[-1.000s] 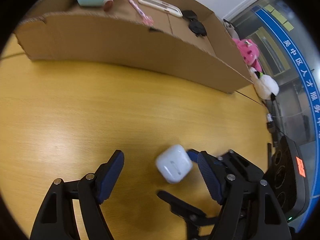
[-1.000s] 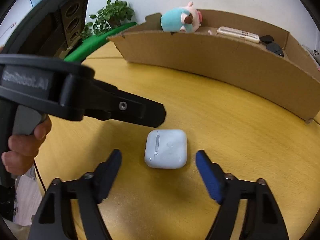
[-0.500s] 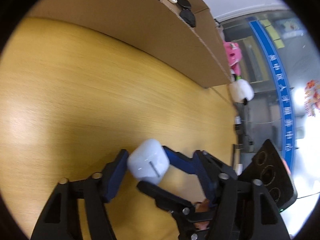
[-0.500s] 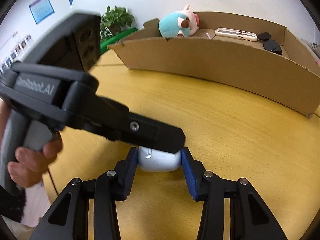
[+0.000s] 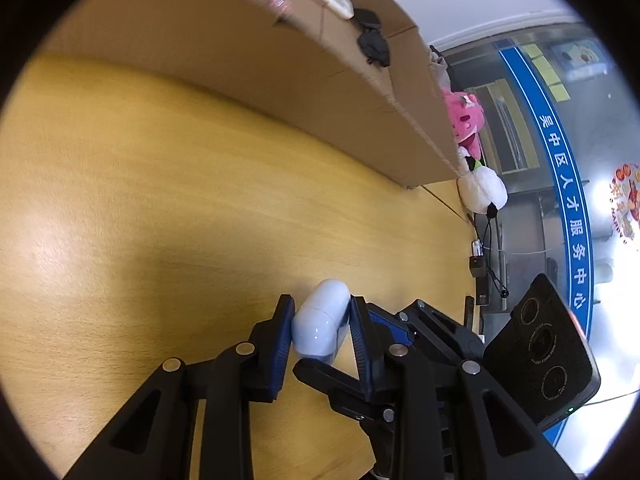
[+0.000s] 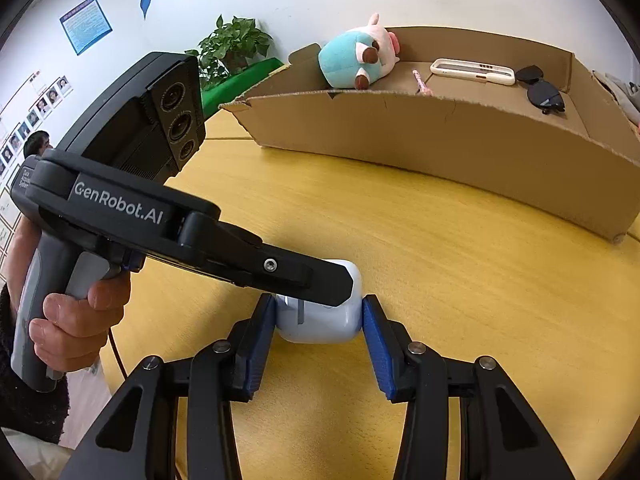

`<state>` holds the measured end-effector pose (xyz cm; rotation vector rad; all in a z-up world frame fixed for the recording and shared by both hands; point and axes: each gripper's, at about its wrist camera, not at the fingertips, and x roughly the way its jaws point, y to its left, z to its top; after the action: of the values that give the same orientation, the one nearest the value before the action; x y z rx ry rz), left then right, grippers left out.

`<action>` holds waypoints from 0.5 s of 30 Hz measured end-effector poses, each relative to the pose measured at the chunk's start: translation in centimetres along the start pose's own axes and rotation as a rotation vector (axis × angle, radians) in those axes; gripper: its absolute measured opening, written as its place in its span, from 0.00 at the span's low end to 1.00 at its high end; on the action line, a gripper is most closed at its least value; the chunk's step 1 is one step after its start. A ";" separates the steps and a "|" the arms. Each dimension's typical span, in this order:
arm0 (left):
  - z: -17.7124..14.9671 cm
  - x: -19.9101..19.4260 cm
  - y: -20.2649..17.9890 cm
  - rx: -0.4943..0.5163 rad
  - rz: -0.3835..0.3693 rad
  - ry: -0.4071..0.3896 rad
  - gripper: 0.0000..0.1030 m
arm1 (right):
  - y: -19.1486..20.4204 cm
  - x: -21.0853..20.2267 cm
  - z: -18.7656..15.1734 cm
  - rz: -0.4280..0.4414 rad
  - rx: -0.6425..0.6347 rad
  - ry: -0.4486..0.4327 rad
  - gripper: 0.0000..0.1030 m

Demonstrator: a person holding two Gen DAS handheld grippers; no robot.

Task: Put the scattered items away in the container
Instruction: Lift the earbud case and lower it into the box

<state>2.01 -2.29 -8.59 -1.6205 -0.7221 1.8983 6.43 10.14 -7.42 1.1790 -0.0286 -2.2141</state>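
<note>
Your jaws are closed on the same thing from two sides: the left gripper (image 5: 322, 330) pinches the white earbud case (image 5: 322, 322) between its blue pads, and the right gripper (image 6: 319, 318) has its pads pressed against the case's (image 6: 320, 320) two ends, with the left gripper's (image 6: 320, 284) black finger lying across its top. The case seems to be at or just above the table (image 5: 160, 200), near its front edge; whether it is lifted I cannot tell.

Beyond it, across a bare stretch of wood, stands the cardboard box (image 6: 440, 136) along the table's far edge. Inside you already have the teal plush toy (image 6: 356, 60) at the left end, a pink pen (image 6: 420, 82), a white remote-like item (image 6: 472, 72) and black sunglasses (image 6: 542, 90) toward the right end.

So most of the tidying looks done; the case is the only loose item I can see on the table. What is left, as I judge it, is to let one gripper take it alone, carry it over the near wall of the box and release it inside. A pink plush (image 5: 466, 120) and a white plush (image 5: 482, 190) sit past the box's right end; whether they count as scattered items I cannot say.
</note>
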 end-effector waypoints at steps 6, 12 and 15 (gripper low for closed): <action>2.3 -3.5 -4.6 0.128 0.026 -0.072 0.25 | 1.0 -2.5 3.6 -0.035 -0.084 -0.059 0.46; 6.2 -7.5 -10.1 0.274 0.056 -0.152 0.25 | 1.2 -5.8 9.5 -0.100 -0.174 -0.135 0.46; 8.9 -9.2 -13.0 0.338 0.068 -0.189 0.25 | 0.9 -7.4 13.6 -0.128 -0.215 -0.169 0.46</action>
<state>-4.87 -0.01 8.16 -1.2837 -0.3934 2.1093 -0.42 9.83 6.47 0.8972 0.2157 -2.3552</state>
